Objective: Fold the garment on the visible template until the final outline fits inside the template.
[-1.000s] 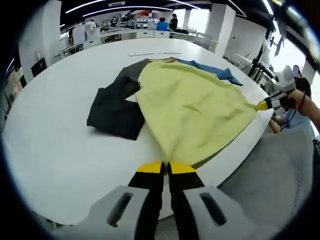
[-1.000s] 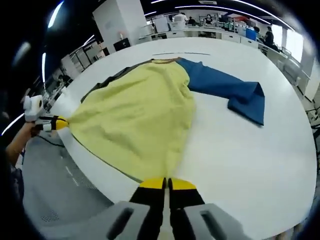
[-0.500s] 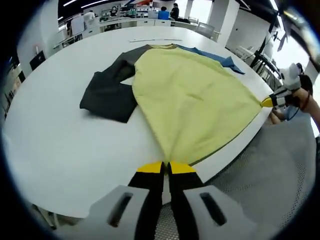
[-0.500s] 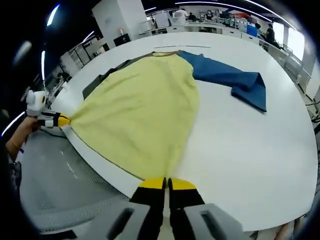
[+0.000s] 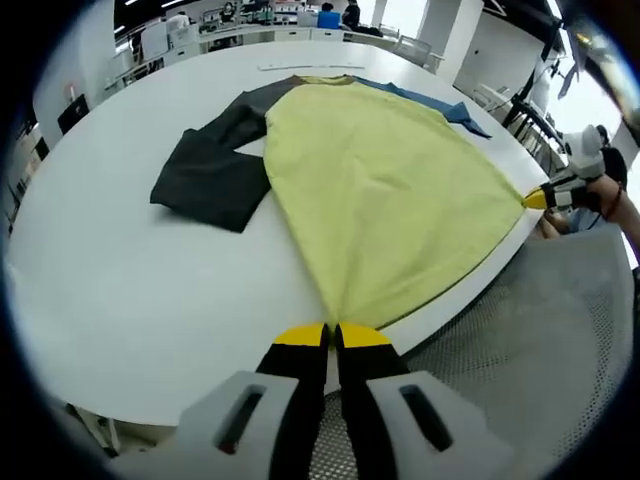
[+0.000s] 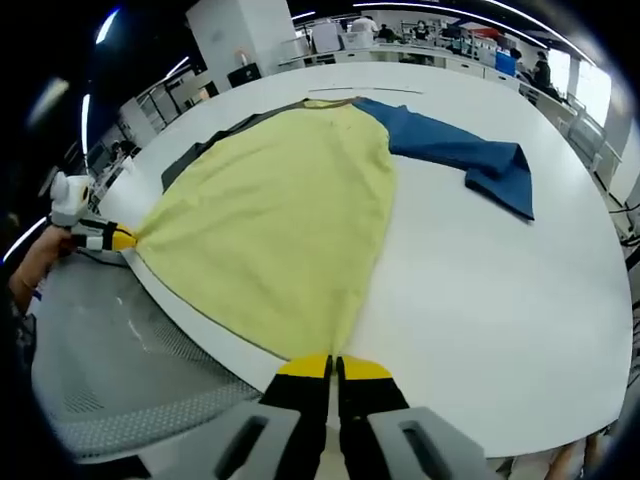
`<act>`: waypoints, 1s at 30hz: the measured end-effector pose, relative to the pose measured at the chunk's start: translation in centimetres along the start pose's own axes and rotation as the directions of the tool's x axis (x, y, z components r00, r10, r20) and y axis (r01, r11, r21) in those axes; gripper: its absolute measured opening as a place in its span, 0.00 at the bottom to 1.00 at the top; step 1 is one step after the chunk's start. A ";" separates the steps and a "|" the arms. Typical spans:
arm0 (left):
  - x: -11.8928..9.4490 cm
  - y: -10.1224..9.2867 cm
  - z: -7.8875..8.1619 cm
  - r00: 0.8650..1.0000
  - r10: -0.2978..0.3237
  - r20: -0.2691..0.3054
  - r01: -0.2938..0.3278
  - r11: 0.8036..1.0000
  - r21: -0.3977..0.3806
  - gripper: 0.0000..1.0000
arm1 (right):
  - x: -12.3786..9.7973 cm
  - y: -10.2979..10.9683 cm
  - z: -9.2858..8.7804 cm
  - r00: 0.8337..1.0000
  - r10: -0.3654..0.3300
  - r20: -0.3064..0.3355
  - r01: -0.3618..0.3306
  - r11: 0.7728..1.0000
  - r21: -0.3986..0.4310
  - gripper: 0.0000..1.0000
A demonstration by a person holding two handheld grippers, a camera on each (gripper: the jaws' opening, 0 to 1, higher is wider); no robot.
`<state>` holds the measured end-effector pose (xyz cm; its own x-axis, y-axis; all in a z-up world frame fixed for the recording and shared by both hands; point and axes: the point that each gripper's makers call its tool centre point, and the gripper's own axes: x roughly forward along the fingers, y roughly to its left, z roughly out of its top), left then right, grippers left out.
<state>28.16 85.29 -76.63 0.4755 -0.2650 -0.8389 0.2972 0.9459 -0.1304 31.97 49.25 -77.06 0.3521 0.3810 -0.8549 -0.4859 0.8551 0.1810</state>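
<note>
On the white round table (image 5: 120, 290) we see the garment (image 5: 385, 200) spread flat, a shirt with a yellow body, a dark grey sleeve (image 5: 210, 165) and a blue sleeve (image 6: 465, 160). In the left gripper view the yellow cloth runs from the collar at 12 o'clock down to the hem corner at 6 o'clock, where our left gripper (image 5: 332, 335) has its yellow-tipped jaws pressed together on the cloth. The grey sleeve lies folded at 10 o'clock, touching the yellow body, and a strip of the blue sleeve peeks out beyond the yellow edge at 1 o'clock. At 3 o'clock the right gripper (image 5: 538, 199) comes into this view, pinching the other hem corner just past the table edge, with a hand (image 5: 612, 192) behind it.

In the right gripper view our right gripper (image 6: 332, 367) has its jaws closed on the yellow hem at 6 o'clock. The blue sleeve stretches toward 2 o'clock, flat on the table. At 9 o'clock the left gripper (image 6: 115, 240) grips the far hem corner, off the table rim. The hem hangs stretched between the two grippers over the near table edge. A thin dark line (image 6: 365, 92) lies on the table just beyond the collar at 12 o'clock; we cannot tell what it is. Desks and people stand far behind.
</note>
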 end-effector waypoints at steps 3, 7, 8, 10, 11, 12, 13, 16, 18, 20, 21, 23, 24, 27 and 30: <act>0.0 -0.1 -0.2 1.000 0.004 -0.008 -0.004 1.000 0.011 0.00 | -0.1 -0.1 -0.3 1.000 -0.008 -0.002 0.008 1.000 -0.002 0.00; 0.0 -0.1 -0.3 1.000 0.008 -0.016 -0.008 0.999 0.031 0.01 | 0.0 -0.1 -0.3 1.000 -0.010 0.002 0.010 1.000 0.004 0.00; 0.0 0.0 -0.3 1.000 0.010 -0.013 -0.010 0.999 0.033 0.01 | 0.0 -0.1 -0.3 1.000 -0.011 0.004 0.011 1.000 0.010 0.00; -0.1 0.0 -0.2 1.000 0.006 -0.008 -0.006 1.000 0.026 0.02 | -0.1 -0.1 -0.1 1.000 -0.007 0.020 0.007 1.000 0.025 0.00; -0.2 0.0 -0.2 1.000 0.001 -0.001 -0.001 1.000 0.016 0.05 | -0.2 -0.1 0.1 0.999 -0.010 0.035 0.009 1.000 0.027 0.00; -0.3 0.0 0.0 1.000 -0.004 0.012 0.004 1.000 0.023 0.08 | -0.3 -0.1 0.4 0.999 -0.014 0.047 0.013 0.999 0.030 0.01; -0.4 0.0 0.3 0.999 -0.005 0.036 0.004 1.000 0.020 0.13 | -0.4 -0.1 0.4 0.999 -0.013 0.048 0.012 0.999 0.031 0.04; -0.9 -0.4 1.3 0.995 -0.034 0.097 0.034 0.999 0.001 0.25 | -0.8 -0.4 1.1 0.997 -0.031 0.074 0.027 0.999 0.047 0.15; -1.1 -0.7 1.9 0.989 -0.056 0.137 0.058 0.998 -0.006 0.32 | -1.1 -0.7 1.6 0.995 -0.044 0.093 0.039 0.997 0.059 0.24; -1.5 -0.8 2.6 0.982 -0.055 0.179 0.055 0.998 0.003 0.38 | -1.3 -0.8 2.2 0.992 -0.046 0.117 0.038 0.997 0.074 0.32; -1.7 -0.8 3.1 0.978 -0.053 0.203 0.050 0.999 0.019 0.41 | -1.4 -0.9 2.4 0.991 -0.046 0.122 0.036 0.996 0.086 0.35; -1.9 -0.9 3.6 0.971 -0.058 0.231 0.055 0.998 0.022 0.45 | -1.5 -1.1 2.9 0.990 -0.043 0.133 0.029 0.994 0.103 0.42; -2.0 -0.9 3.8 0.968 -0.057 0.243 0.054 0.998 0.022 0.46 | -1.5 -1.3 3.2 0.988 -0.045 0.145 0.030 0.994 0.108 0.43; -2.4 -1.1 4.6 0.957 -0.062 0.285 0.053 0.998 0.040 0.53 | -1.8 -2.0 4.2 0.984 -0.048 0.175 0.020 0.987 0.157 0.49; -2.8 -1.4 5.4 0.944 -0.068 0.323 0.057 0.997 0.042 0.61 | -1.9 -2.9 5.0 0.980 -0.055 0.193 0.021 0.984 0.177 0.51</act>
<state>30.86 83.67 -71.26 0.6961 -0.3749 -0.6123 0.3587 0.9204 -0.1557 36.65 47.81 -73.50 0.5262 0.3937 -0.7537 -0.3292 0.9116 0.2463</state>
